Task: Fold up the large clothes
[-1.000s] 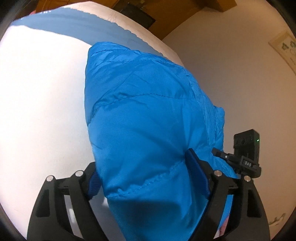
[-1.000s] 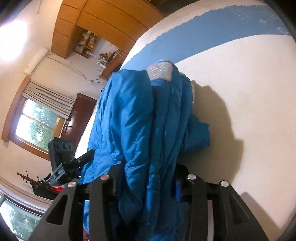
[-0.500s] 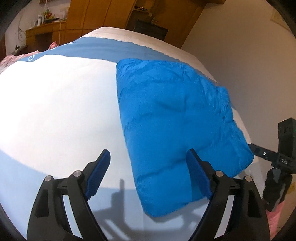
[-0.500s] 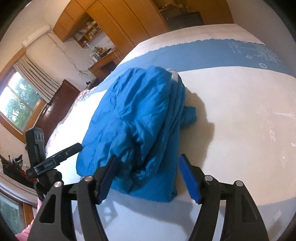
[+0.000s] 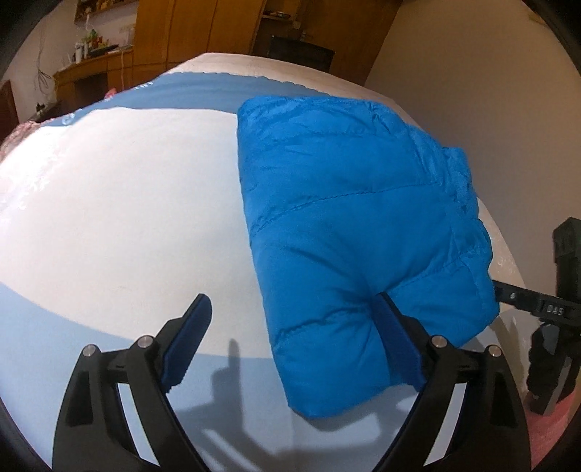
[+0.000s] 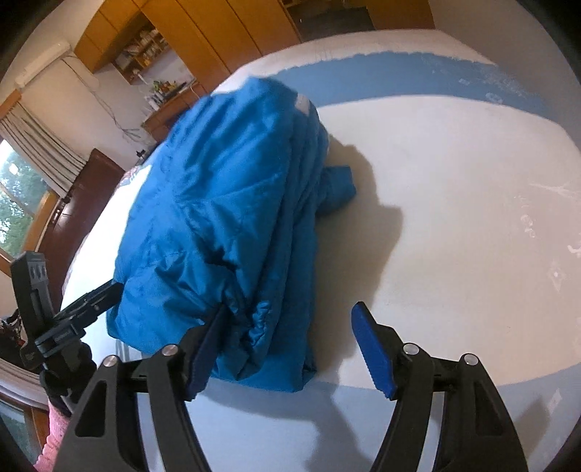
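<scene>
While both grippers' jaws gape, the folded blue jacket lies on the bed; no legible label.

Both wrist cameras sit low and close over the bed's near edge, facing its far edge. The left view looks from the jacket's left side, the right view from its right; both share the jacket.

The padded jacket is bright blue with stitched quilt lines; the bed cover is white with blue bands and a scalloped edge; both claws are black with dark blue pads; the wardrobe is orange-brown wood
</scene>
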Motion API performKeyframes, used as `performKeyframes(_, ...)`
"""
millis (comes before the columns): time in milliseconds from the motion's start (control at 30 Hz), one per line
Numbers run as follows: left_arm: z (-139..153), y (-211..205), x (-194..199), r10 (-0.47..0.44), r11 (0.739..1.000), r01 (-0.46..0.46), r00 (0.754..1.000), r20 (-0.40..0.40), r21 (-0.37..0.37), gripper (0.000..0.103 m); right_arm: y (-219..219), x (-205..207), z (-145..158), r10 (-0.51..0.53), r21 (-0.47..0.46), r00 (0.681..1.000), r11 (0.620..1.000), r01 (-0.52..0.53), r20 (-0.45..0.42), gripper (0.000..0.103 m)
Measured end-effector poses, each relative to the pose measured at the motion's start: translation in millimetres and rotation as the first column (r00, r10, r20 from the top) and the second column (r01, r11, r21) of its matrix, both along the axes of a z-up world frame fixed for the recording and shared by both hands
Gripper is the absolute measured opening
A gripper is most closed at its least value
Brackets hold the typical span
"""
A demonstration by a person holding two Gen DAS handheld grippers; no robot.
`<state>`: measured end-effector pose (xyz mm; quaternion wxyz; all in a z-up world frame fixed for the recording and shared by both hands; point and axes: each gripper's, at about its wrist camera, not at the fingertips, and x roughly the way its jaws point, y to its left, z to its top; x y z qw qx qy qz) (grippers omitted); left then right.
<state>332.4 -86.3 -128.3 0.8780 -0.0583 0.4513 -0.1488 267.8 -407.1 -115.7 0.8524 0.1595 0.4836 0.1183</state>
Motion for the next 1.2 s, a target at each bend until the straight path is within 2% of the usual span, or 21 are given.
performKeyframes(67,10.3,-0.9,-11.4,0.011,0.999,-0.012,1.0,0.021,0.048,0.089,0.6,-12.3,11.0,-0.009,-0.023,1.0,1.0,0.01,0.027,0.07)
performKeyframes(200,27.3,-5.1,-32.9,0.044,0.987,-0.053,0.997,0.059,0.149,0.091,15.1,-37.4,31.4,-0.012,-0.15,0.999,0.989,0.02,0.051,0.07)
performKeyframes(300,32.4,-4.5,-47.7,0.079,0.977,-0.09,0.995,0.061,0.195,0.093,30.7,-52.8,36.8,-0.016,-0.233,0.999,0.972,0.025,0.039,0.084)
performKeyframes(333,34.6,-3.0,-53.6,0.087,0.976,-0.098,0.994,0.063,0.195,0.094,37.5,-60.3,39.3,-0.004,-0.247,0.999,0.969,0.015,0.046,0.091)
performKeyframes(467,44.2,4.0,-75.0,0.142,0.971,-0.154,0.987,0.076,0.181,0.095,46.0,-83.2,45.6,0.003,-0.267,0.997,0.963,0.017,0.076,0.099)
performKeyframes(567,51.4,7.4,-91.6,0.161,0.969,-0.175,0.983,0.089,0.177,0.095,52.2,-95.3,50.5,-0.014,-0.281,0.994,0.959,0.043,0.105,0.099)
performKeyframes(800,59.7,3.6,-119.7,0.173,0.959,-0.197,0.977,0.126,0.205,0.095,59.5,-107.0,53.4,-0.024,-0.292,0.995,0.955,0.052,0.098,0.099)
performKeyframes(933,61.9,0.5,-126.6,0.171,0.958,-0.198,0.975,0.143,0.205,0.095,65.2,-114.2,55.1,-0.037,-0.321,0.993,0.944,0.072,0.114,0.099)
performKeyframes(1200,66.0,0.9,-139.1,0.175,0.955,-0.209,0.97,0.169,0.211,0.095,69.7,-117.1,55.4,-0.029,-0.316,0.995,0.947,0.059,0.099,0.099)
